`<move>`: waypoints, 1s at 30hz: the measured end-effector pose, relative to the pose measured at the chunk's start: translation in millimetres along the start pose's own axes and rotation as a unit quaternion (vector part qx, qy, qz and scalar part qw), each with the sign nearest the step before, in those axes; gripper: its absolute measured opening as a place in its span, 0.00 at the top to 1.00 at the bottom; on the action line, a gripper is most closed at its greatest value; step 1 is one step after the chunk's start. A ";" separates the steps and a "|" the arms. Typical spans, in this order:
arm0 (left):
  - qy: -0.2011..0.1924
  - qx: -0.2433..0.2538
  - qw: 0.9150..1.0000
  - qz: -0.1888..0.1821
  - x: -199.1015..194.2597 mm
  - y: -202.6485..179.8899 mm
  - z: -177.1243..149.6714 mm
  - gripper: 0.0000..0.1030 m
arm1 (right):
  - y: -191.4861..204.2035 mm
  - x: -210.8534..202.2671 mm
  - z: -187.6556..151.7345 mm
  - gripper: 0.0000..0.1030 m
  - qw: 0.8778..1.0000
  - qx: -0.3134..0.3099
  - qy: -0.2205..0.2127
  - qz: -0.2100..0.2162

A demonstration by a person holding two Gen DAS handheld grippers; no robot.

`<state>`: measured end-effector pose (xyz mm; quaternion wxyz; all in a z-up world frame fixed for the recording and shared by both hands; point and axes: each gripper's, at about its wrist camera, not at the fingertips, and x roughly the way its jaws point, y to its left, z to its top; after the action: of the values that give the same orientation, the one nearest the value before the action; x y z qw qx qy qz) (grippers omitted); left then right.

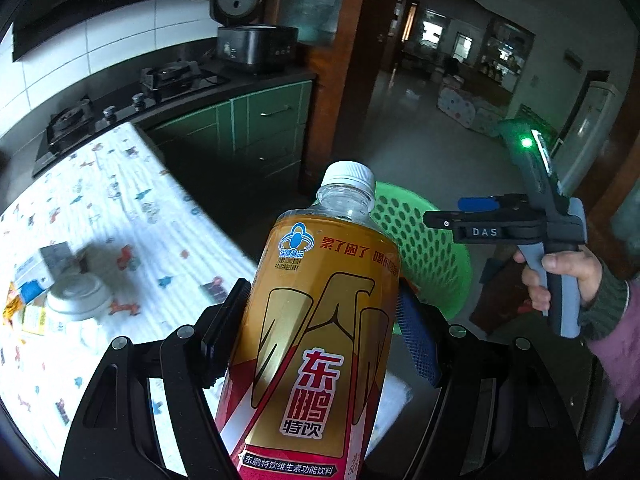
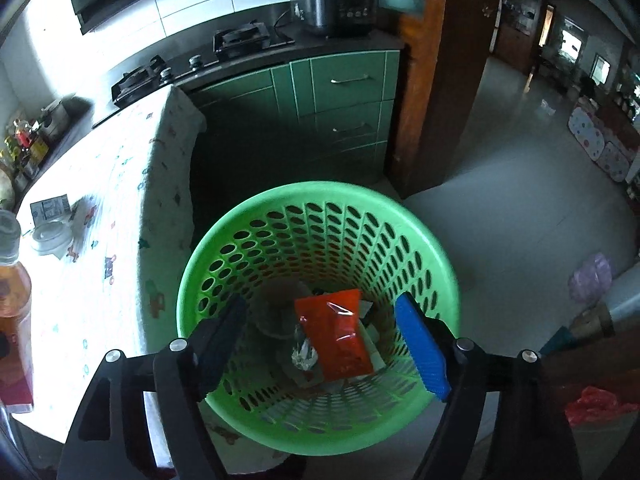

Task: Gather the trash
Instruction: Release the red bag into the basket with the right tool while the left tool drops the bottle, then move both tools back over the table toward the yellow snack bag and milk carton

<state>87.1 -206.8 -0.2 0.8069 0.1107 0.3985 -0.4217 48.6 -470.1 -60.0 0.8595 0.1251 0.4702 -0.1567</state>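
Observation:
A yellow and red drink bottle [image 1: 320,320] with a white cap fills the middle of the left wrist view, and my left gripper [image 1: 322,292] is shut on its body, one pad on each side. The same bottle [image 2: 12,288] shows at the left edge of the right wrist view. My right gripper [image 2: 320,302] hangs open and empty directly over a green perforated basket [image 2: 304,192]. A red packet [image 2: 340,332] and other scraps lie at the basket's bottom. A hand holds that right gripper [image 1: 452,212] beside the basket [image 1: 420,248].
A table with a patterned cloth [image 1: 132,208] stands left of the basket and carries a white bowl [image 1: 78,296] and small cartons [image 1: 28,276]. Behind are a gas stove [image 2: 180,68], a rice cooker [image 2: 320,4], green cabinets [image 2: 344,92] and a wooden pillar [image 2: 440,80].

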 end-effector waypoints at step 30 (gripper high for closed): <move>0.063 -0.037 0.996 -0.051 134.9 -69.2 51.9 0.27 | -56.2 -60.8 -33.3 0.24 0.998 0.042 -0.046 -0.027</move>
<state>106.5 -356.2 -54.6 0.7613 0.0871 0.4687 -0.4394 -29.7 -500.6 -29.8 0.8695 0.1406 0.4267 -0.2053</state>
